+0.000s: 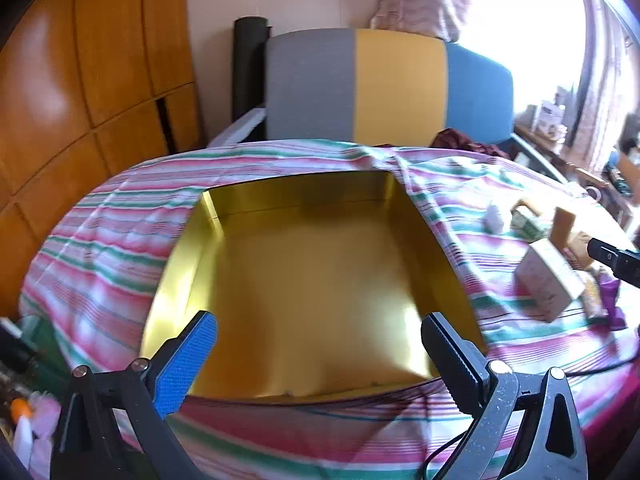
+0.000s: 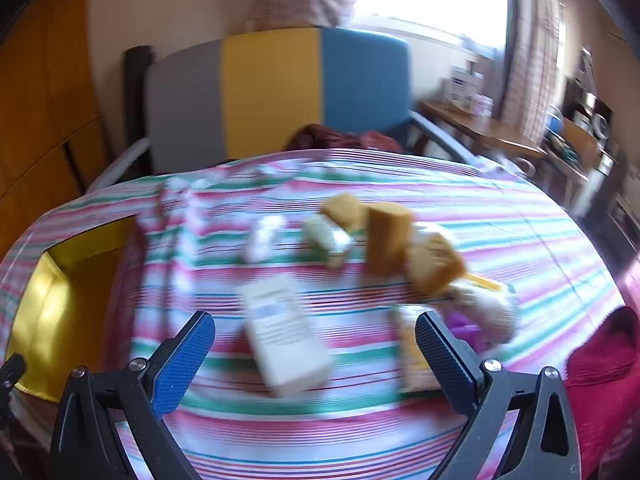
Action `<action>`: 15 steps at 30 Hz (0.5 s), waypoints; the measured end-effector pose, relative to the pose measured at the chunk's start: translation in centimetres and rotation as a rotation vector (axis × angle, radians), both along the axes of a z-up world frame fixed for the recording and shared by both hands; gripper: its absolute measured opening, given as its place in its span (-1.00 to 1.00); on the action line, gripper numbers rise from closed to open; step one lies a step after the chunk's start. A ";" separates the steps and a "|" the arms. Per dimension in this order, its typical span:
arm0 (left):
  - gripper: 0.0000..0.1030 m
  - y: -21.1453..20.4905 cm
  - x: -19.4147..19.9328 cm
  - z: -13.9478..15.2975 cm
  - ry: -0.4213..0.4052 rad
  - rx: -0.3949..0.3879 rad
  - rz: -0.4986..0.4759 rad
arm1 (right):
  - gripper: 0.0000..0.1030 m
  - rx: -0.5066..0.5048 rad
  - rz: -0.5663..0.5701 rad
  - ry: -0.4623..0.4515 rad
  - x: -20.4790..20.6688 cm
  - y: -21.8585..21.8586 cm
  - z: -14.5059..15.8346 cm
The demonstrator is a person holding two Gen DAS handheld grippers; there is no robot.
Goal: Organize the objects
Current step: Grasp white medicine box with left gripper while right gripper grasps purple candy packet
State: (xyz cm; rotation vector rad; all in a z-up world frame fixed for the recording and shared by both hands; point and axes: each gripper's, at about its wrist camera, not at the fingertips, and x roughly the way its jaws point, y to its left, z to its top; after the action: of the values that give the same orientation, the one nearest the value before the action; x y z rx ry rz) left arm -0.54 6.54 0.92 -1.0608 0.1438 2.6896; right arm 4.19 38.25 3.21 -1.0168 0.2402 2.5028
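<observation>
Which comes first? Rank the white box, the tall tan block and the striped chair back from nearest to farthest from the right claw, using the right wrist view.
1. White box: just ahead of the open right claw, lying between its fingers' line.
2. Tall tan block: farther up the cloth, slightly right.
3. Striped chair back: beyond the table's far edge.
</observation>
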 end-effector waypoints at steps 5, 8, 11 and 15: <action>0.99 2.9 -0.3 0.8 0.004 0.015 -0.081 | 0.98 -0.011 -0.116 0.003 2.1 5.4 -0.1; 0.99 5.4 -0.6 1.5 -0.009 0.032 -0.145 | 0.98 -0.054 -0.189 0.027 3.6 8.6 -0.3; 0.99 8.3 -0.9 1.9 -0.024 0.047 -0.217 | 0.98 -0.108 -0.245 0.065 4.8 10.5 -0.8; 0.99 13.6 -1.8 1.4 -0.077 0.048 -0.297 | 0.98 -0.236 -0.276 0.132 5.8 11.8 -1.1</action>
State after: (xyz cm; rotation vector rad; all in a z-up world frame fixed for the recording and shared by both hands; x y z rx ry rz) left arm -2.32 20.14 2.35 -1.0361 0.2043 2.3729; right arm 10.00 50.07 2.12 -0.8388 0.6826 2.3264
